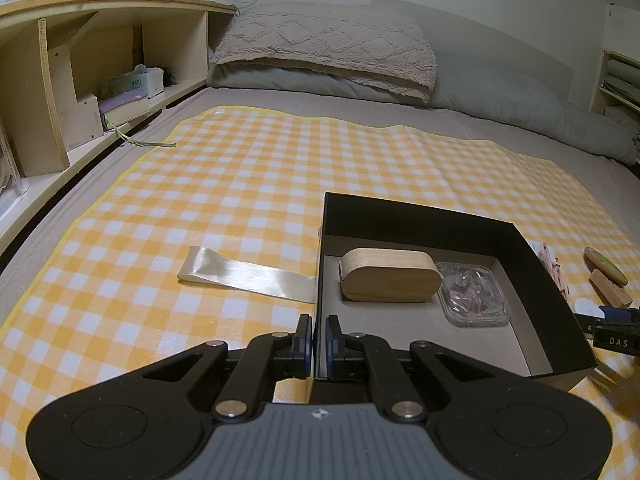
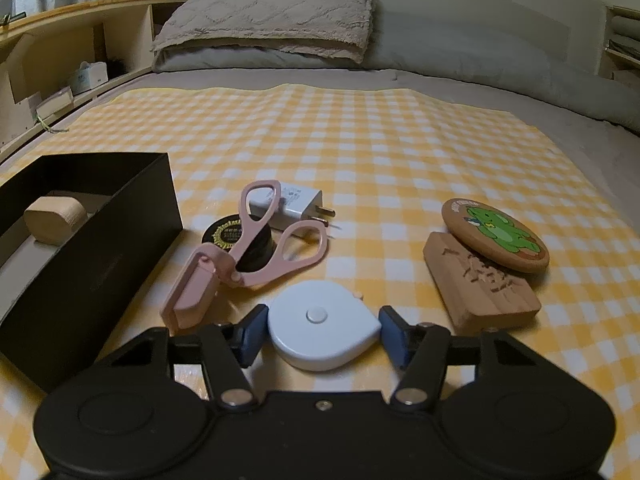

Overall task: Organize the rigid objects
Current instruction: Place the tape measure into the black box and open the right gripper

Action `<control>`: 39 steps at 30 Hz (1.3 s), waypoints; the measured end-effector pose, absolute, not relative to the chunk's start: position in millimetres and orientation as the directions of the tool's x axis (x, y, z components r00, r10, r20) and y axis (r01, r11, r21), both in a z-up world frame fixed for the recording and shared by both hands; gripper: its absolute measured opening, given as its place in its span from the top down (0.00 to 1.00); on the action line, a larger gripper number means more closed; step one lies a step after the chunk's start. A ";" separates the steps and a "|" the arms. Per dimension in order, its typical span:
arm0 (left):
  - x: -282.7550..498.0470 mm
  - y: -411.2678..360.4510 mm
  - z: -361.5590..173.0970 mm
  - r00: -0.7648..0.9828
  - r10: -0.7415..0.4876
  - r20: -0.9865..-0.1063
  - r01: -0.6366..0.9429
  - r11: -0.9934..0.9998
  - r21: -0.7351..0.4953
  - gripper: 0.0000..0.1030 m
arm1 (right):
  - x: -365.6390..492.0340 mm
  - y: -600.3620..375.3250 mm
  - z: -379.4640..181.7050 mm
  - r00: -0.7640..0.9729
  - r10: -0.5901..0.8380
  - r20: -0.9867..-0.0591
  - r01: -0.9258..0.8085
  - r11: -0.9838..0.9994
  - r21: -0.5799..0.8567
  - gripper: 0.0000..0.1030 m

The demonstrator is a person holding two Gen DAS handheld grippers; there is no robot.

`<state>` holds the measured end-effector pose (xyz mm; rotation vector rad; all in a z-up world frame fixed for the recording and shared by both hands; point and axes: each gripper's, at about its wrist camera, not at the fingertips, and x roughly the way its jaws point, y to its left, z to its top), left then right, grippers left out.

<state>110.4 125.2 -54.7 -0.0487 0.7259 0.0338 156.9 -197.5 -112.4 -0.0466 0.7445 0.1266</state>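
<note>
Right of the black box (image 2: pixel 92 256), right gripper (image 2: pixel 320 330) half-spread around white tape measure (image 2: pixel 322 324), pads not visibly pinching; left gripper (image 1: pixel 319 346) clamps box wall. Next: squeeze, lift, drop inside.

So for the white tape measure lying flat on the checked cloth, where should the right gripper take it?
Across its rounded body, from above and the near side. The white tape measure lies flat, button up, and the right gripper already straddles it, one pad by each curved side. Whether the pads touch yet is unclear. The tapered tab end looks likelier to slip.
</note>
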 end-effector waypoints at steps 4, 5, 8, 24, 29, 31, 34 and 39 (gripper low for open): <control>110.5 125.2 -54.6 0.747 0.013 -0.664 -0.048 0.998 -0.034 0.93 | 148.4 -195.8 -108.3 0.706 0.088 -0.703 -0.123 0.992 0.001 0.41; 110.4 125.2 -54.7 0.747 0.013 -0.664 -0.048 0.998 -0.034 0.93 | 145.5 -195.3 -106.4 0.697 0.094 -0.711 -0.125 0.992 0.009 0.41; 110.4 125.1 -54.8 0.747 0.013 -0.664 -0.049 0.998 -0.035 0.93 | 133.2 -194.0 -97.0 0.684 0.121 -0.719 -0.127 0.991 0.046 0.41; 110.3 125.3 -55.4 0.748 0.013 -0.664 -0.047 0.998 -0.034 0.93 | 114.7 -113.8 -14.7 0.675 0.341 -0.654 -0.322 0.934 0.154 0.41; 110.4 125.1 -55.8 0.748 0.013 -0.664 -0.047 0.998 -0.034 0.93 | 126.1 -87.0 -23.0 0.601 0.335 -0.726 -0.353 0.926 0.135 0.41; 110.5 124.9 -55.9 0.748 0.013 -0.664 -0.047 0.998 -0.033 0.93 | 127.5 -80.0 -25.1 0.592 0.328 -0.736 -0.358 0.925 0.124 0.41; 110.4 124.3 -56.0 0.748 0.013 -0.664 -0.046 0.998 -0.033 0.93 | 130.5 -73.8 -27.7 0.586 0.317 -0.745 -0.350 0.929 0.119 0.41; 110.6 124.0 -56.0 0.748 0.012 -0.664 -0.046 0.998 -0.034 0.93 | 132.8 -68.0 -27.1 0.593 0.291 -0.751 -0.337 0.936 0.096 0.40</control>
